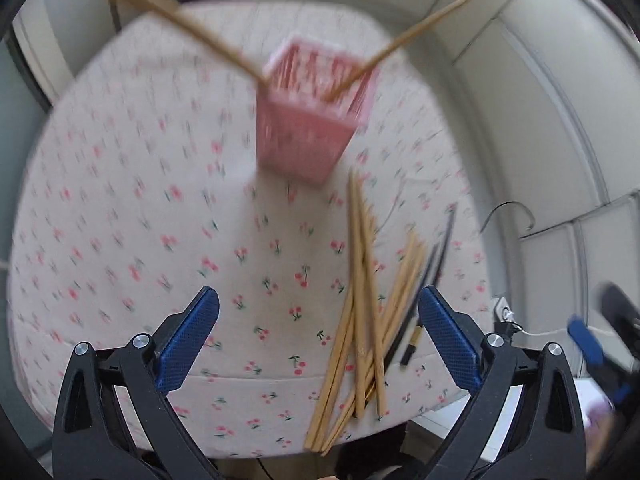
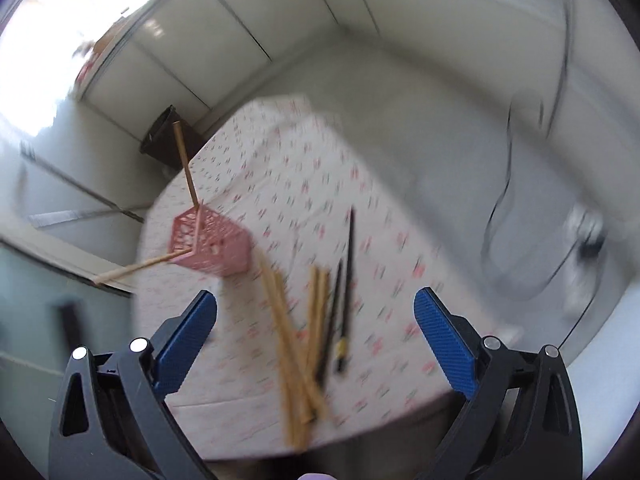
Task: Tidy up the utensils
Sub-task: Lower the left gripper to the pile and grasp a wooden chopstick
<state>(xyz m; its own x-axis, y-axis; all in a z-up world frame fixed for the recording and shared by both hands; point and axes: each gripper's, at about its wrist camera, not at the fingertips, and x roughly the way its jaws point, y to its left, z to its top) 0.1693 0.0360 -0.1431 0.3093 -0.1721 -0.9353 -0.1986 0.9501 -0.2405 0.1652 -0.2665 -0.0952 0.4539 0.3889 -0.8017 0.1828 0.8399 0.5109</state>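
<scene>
I've got a table (image 1: 120, 200) w/ a cherry-print cloth under both grippers; both views are blurry. On it stands a pink slotted basket (image 1: 312, 120), upright, toward the far side of the table in the left wrist view, far left in the right wrist view (image 2: 212, 244). Two wooden chopsticks stick out of the basket: one (image 1: 168, 12) leans out left, the other (image 1: 412, 36) leans out right, splayed in a V.

Near edge of the table: a loose pile of wooden chopsticks (image 1: 360, 320), crossing each other, some ends poking past the table edge. Just beside them on the right lie two black chopsticks (image 1: 424, 292), approx parallel; one has a gold band near its end. Pile is well apart from the basket's rim but the top ends reach near its base.

My left gripper (image 1: 318, 340) is spread wide, nothing btwn the blue pads, above the near edge. My right gripper (image 2: 316, 340) is also spread wide and holding nothing, over the same pile (image 2: 296, 352).
</scene>
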